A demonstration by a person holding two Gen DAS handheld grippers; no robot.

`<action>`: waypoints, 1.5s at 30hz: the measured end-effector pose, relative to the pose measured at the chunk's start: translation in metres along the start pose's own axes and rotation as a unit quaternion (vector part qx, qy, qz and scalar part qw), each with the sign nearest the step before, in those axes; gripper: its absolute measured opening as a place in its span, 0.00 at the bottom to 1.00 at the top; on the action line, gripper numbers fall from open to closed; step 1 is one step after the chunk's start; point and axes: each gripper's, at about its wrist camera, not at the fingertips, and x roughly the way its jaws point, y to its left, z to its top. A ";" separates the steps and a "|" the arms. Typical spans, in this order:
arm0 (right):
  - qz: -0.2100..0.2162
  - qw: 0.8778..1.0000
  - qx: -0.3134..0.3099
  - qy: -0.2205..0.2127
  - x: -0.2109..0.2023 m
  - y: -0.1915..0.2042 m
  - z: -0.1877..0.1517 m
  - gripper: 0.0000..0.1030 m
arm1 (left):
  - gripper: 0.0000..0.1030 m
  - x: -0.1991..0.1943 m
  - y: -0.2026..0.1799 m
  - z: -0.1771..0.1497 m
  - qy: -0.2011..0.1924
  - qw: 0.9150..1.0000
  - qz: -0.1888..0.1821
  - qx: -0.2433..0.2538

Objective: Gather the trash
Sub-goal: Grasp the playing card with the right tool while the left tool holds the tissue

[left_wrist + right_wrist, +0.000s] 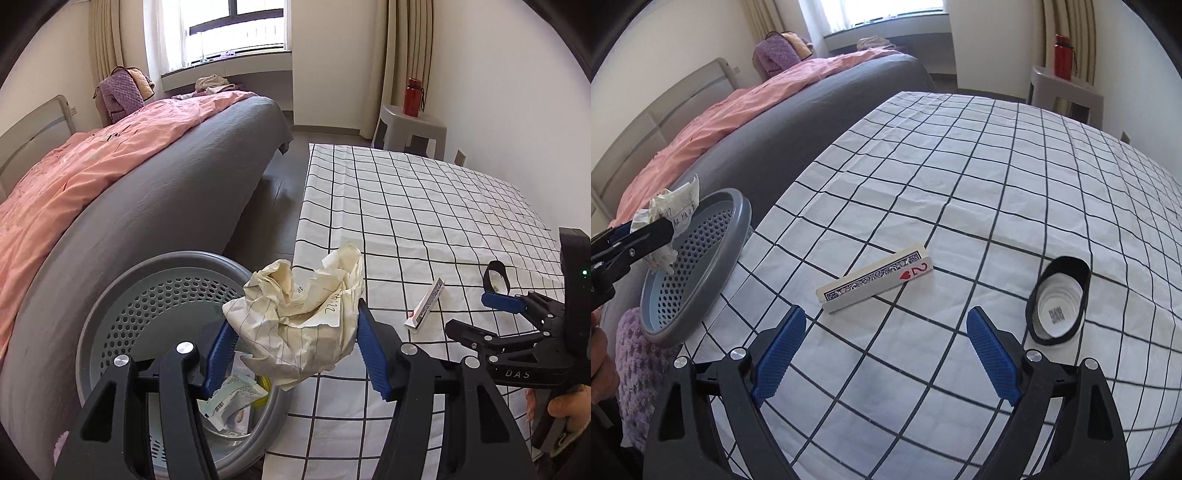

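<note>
My left gripper (pixel 295 328) is shut on a crumpled ball of lined paper (pixel 299 314), held above the edge of the grey perforated trash basket (pixel 110 295). The basket holds some wrappers (pixel 232 402). From the right wrist view the paper (pixel 668 225) hangs over the basket (pixel 694 266). My right gripper (pixel 886 343) is open and empty above the checked tablecloth, just short of a folded playing card (pixel 875 282) showing a two of hearts. A black-rimmed white lid (pixel 1058 306) lies to its right. The card (pixel 424 304) and lid (pixel 496 278) also show in the left wrist view.
The table with the white checked cloth (pixel 997 166) stands beside a bed with a grey cover (pixel 166 192) and pink duvet (pixel 74 166). A grey stool (pixel 410 125) with a red bottle (pixel 412 96) stands by the far wall. A purple fabric (pixel 639 365) lies under the basket.
</note>
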 end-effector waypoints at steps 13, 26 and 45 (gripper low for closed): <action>0.026 0.995 -0.089 0.028 0.033 0.009 0.023 0.94 | 0.57 0.004 0.000 0.008 -0.003 1.000 0.014 -0.004; 0.011 0.989 -0.136 0.055 0.055 0.019 0.025 0.93 | 0.57 0.008 0.003 0.010 -0.001 1.000 0.016 -0.007; -0.017 0.998 -0.047 0.025 0.016 0.031 -0.004 0.82 | 0.57 -0.003 0.020 -0.002 0.000 1.000 0.008 -0.024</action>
